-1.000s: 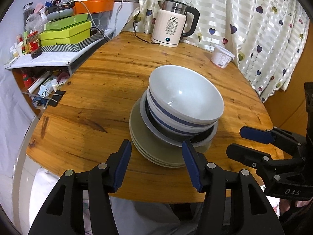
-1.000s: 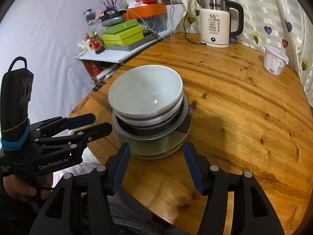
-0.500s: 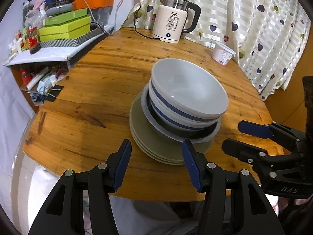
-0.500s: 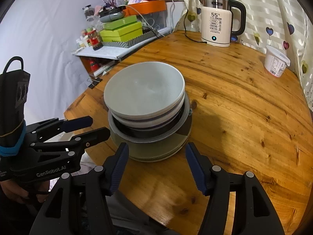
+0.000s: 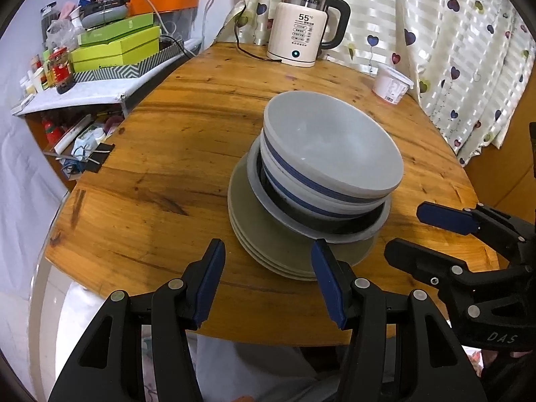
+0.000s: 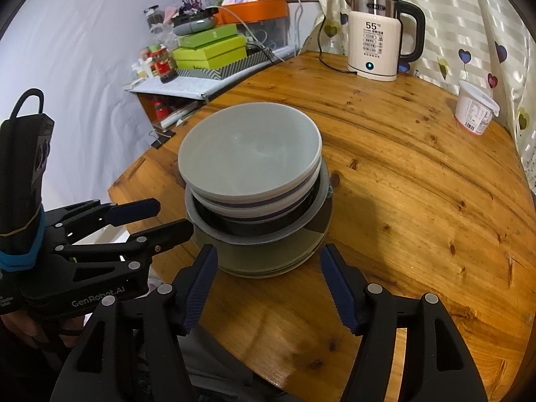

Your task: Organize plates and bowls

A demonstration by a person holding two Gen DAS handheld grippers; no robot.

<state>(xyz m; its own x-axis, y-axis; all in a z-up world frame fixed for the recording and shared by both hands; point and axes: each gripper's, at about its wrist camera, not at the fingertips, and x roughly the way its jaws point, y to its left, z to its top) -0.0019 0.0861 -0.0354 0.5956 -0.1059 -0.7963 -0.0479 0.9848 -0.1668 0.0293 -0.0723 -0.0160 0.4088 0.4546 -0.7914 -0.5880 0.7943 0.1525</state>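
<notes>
Grey bowl (image 5: 331, 147) is sitting upright atop blue-banded bowls (image 5: 294, 181), nesting in a grey-rimmed dark dish (image 5: 321, 227) on stacked olive plates (image 5: 268, 241), well short of the kettle (image 5: 301, 30).

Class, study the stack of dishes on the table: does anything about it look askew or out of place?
Yes. The top bowl sits tilted and off-centre over the striped bowl, and the grey dish overhangs the green plates to one side. Nothing is spilled or broken.

Left gripper (image 5: 268, 278) and right gripper (image 6: 268, 281) level, fingers (image 5: 209, 279) apart, apparently empty.
</notes>
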